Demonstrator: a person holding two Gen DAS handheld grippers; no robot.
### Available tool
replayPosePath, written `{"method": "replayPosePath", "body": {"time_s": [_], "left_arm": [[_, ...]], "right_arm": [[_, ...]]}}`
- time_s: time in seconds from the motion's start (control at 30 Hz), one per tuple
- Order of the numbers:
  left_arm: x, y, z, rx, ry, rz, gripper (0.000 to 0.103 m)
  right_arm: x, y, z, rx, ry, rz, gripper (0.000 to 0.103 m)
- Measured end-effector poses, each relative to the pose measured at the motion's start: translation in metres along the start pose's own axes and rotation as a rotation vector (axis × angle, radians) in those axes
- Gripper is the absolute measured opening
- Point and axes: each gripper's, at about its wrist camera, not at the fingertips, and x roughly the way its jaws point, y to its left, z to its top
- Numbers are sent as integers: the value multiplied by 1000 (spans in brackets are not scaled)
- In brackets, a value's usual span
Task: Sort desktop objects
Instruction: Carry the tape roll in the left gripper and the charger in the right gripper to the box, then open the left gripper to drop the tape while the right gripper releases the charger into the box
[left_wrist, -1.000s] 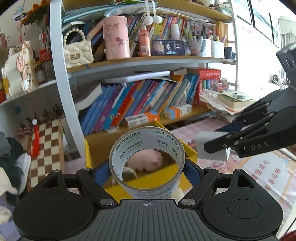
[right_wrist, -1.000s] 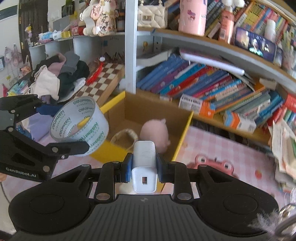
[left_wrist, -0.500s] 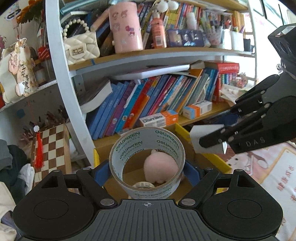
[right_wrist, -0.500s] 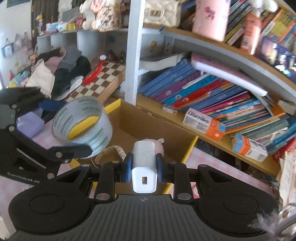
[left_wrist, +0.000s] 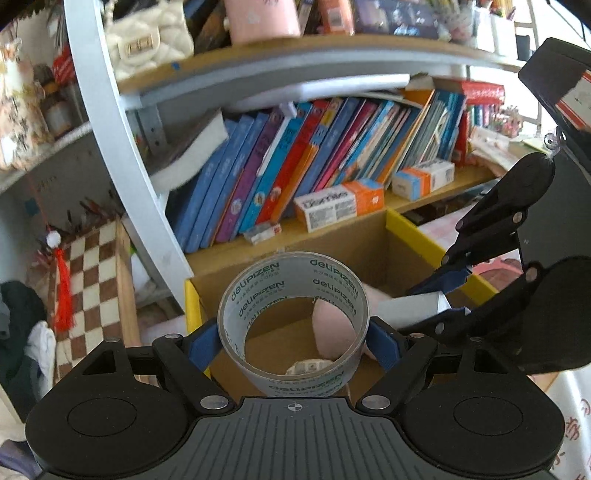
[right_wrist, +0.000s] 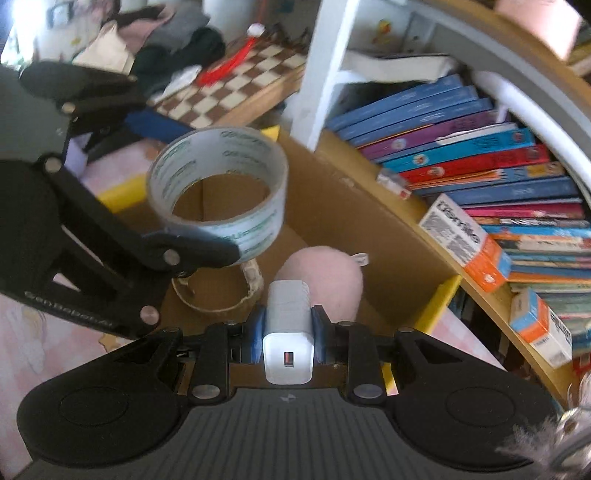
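Observation:
My left gripper (left_wrist: 293, 341) is shut on a roll of clear packing tape (left_wrist: 258, 295) printed with green lettering, held over the open cardboard box (left_wrist: 340, 243) with yellow flaps. In the right wrist view the same tape roll (right_wrist: 221, 184) hangs at the upper left, above the box (right_wrist: 347, 206). My right gripper (right_wrist: 288, 328) is shut on a white USB charger (right_wrist: 288, 332), also over the box. Inside the box lie a pink plush toy (right_wrist: 321, 280) and a flat, nearly used-up tape roll (right_wrist: 218, 295). In the left wrist view the right gripper (left_wrist: 439, 299) with the charger (left_wrist: 410, 308) reaches in from the right.
A bookshelf with leaning books (left_wrist: 314, 162) and small orange-and-white cartons (left_wrist: 338, 205) stands right behind the box. A white shelf post (left_wrist: 122, 155) rises at its left corner. A chessboard (right_wrist: 236, 88) and a heap of clothes (right_wrist: 173, 48) lie further left. Pink patterned tabletop (right_wrist: 33, 343) surrounds the box.
Both grippers have moved forward and lower, closer over the box, each keeping its hold. The shelf and the box interior now fill more of both views.

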Motion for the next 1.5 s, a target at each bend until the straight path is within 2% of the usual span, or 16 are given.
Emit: {"method": "replayPosePath", "body": {"time_s": [0.4, 0.5, 0.7, 1.27, 1.5], "left_arm": [[44, 2, -13, 23, 120, -31, 85], [53, 2, -17, 37, 156, -32, 85], [57, 1, -18, 51, 177, -39, 85], [57, -1, -17, 43, 229, -18, 86], [46, 1, -16, 42, 211, -2, 86]], "right_arm": [[48, -5, -1, -86, 118, 99, 25], [55, -8, -3, -79, 138, 118, 25], [65, -13, -4, -53, 165, 155, 25], [63, -13, -1, -57, 170, 154, 28], [49, -17, 3, -44, 138, 142, 40]]}}
